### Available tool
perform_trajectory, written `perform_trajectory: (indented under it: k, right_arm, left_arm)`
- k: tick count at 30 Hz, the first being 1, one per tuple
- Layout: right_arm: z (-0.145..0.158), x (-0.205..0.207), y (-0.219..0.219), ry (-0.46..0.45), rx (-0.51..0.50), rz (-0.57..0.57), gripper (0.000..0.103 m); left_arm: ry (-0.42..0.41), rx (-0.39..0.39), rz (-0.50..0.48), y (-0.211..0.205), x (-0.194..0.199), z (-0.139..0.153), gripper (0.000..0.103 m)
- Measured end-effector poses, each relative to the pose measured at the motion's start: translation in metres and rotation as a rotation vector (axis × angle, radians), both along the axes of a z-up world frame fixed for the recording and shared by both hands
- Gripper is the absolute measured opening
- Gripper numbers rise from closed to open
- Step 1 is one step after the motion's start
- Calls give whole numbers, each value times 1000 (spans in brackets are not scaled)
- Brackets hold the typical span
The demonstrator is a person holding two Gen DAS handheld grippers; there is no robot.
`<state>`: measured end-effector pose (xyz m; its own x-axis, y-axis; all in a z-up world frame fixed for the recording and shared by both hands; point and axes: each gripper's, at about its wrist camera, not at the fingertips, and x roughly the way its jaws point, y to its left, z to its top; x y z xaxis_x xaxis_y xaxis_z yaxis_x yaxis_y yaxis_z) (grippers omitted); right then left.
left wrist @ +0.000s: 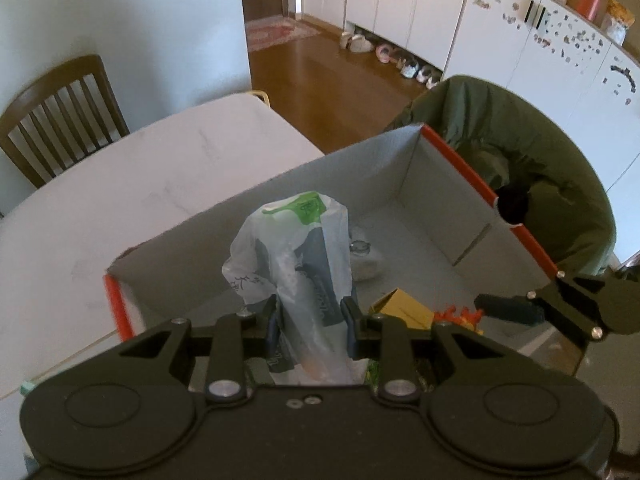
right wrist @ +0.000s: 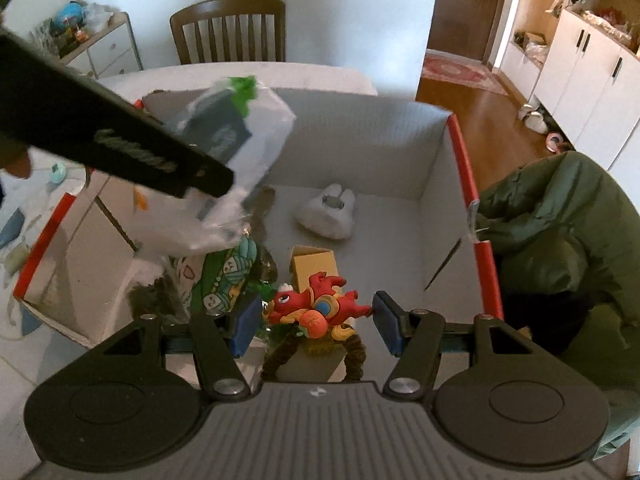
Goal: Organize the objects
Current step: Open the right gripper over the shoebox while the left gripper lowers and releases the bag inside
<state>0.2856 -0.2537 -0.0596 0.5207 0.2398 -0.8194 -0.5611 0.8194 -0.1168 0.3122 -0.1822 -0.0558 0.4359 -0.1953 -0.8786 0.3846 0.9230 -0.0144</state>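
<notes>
Above the box's near edge, in the left wrist view, the left gripper (left wrist: 309, 328) is clamped on a crinkly translucent plastic bag (left wrist: 296, 256) with a green label and dark print too blurred to read; the cardboard box (left wrist: 360, 184) is grey inside with red rims. From the right wrist view, the right gripper (right wrist: 316, 322) hangs spread wide over a glossy red dragon toy (right wrist: 316, 306), beside a small brown carton (right wrist: 314, 264) and a fluffy white plush (right wrist: 328, 216) on the box floor.

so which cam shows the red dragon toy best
Right wrist view: the red dragon toy lies whole inside the box, between the open right gripper fingers. The left wrist view shows only an orange-red sliver of it.
</notes>
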Motion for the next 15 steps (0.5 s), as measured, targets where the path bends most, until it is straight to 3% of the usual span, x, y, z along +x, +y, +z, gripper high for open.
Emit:
perform_trajectory:
  k: [10,15]
  right_arm:
    - [-9,9,-1,17,-4,7,61]
    - [-9,9,-4,16,4,9,61]
  left_arm:
    - [109,2,22,-9,30,-29,29]
    - [121,25,18,-13,36,-37,30]
